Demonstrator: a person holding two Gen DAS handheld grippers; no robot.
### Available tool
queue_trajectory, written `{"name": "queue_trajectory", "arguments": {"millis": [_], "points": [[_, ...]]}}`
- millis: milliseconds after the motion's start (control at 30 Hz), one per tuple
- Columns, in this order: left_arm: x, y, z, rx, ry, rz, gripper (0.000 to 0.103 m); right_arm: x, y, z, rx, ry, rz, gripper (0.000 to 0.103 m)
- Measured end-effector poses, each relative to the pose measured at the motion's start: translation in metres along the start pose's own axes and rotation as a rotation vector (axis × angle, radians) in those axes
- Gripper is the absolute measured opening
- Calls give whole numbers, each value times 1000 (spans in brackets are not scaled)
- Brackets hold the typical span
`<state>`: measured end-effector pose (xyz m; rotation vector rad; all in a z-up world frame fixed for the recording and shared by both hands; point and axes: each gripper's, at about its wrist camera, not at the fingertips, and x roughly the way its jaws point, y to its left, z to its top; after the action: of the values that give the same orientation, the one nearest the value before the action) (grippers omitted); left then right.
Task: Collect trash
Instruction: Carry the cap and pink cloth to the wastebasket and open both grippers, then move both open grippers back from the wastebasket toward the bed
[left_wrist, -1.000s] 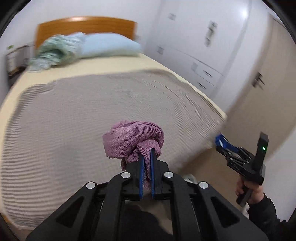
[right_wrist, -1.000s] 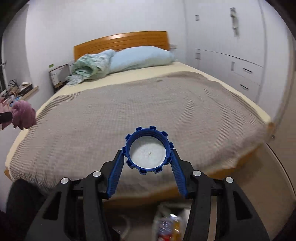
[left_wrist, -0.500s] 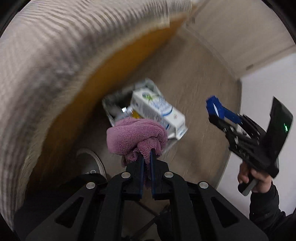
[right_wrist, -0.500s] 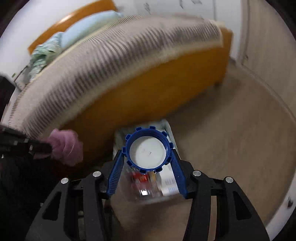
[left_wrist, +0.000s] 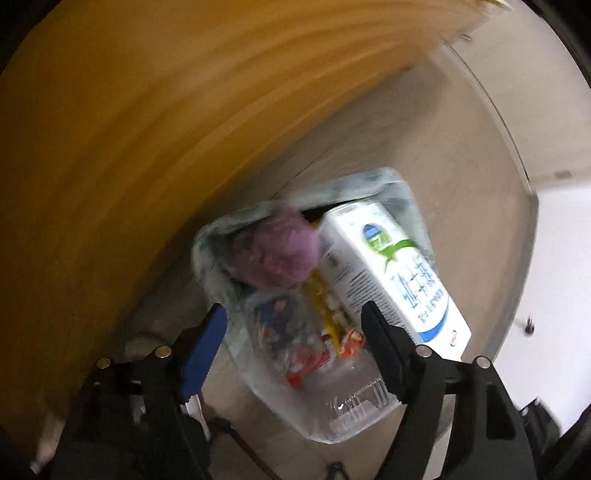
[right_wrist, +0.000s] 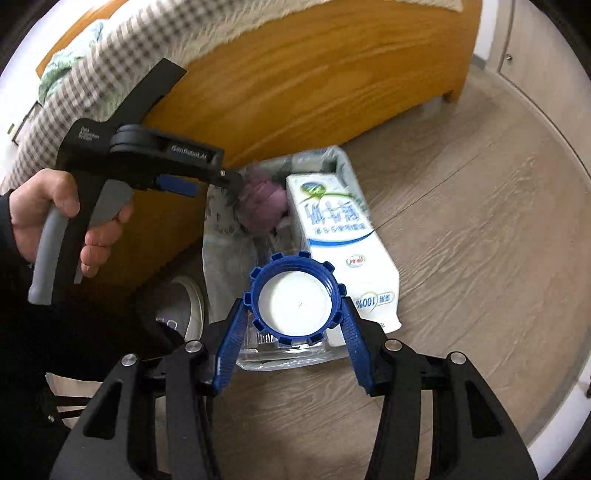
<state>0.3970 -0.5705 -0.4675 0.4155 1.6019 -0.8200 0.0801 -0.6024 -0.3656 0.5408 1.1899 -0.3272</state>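
Wooden floor (right_wrist: 461, 229) beside bed frame (right_wrist: 295, 74), with checked blanket (right_wrist: 122, 59) above. Bin (left_wrist: 218, 254), lined with clear bag, standing on floor against frame; inside: milk carton (left_wrist: 391, 273) leaning at its right side, blurred purple cloth (left_wrist: 277, 251) at top left touching carton, coloured wrappers (left_wrist: 325, 325) below. Left gripper (left_wrist: 293, 321) above bin, fingers (left_wrist: 201, 339) spread wide, nothing between them; cloth lying free beyond tips. Right gripper (right_wrist: 295, 325) near bin's front edge, fingers (right_wrist: 231, 343) closed on blue cap (right_wrist: 295, 299), open side toward camera. Left hand (right_wrist: 55, 214) around grey handle. Shoe (right_wrist: 184, 310) left of bin.
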Motion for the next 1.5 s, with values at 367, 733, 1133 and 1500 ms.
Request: {"name": "queue_trajectory", "arguments": {"millis": [367, 733, 1133, 1500], "points": [[-98, -10, -52, 141, -107, -82, 83, 71, 27, 19, -82, 113, -42, 52], [-128, 23, -84, 20, -168, -58, 83, 77, 15, 19, 36, 189, -62, 67], [-120, 4, -90, 134, -154, 51, 83, 14, 10, 16, 52, 135, -189, 67], [-229, 6, -112, 189, -413, 23, 83, -55, 29, 19, 45, 2, -273, 67]]}}
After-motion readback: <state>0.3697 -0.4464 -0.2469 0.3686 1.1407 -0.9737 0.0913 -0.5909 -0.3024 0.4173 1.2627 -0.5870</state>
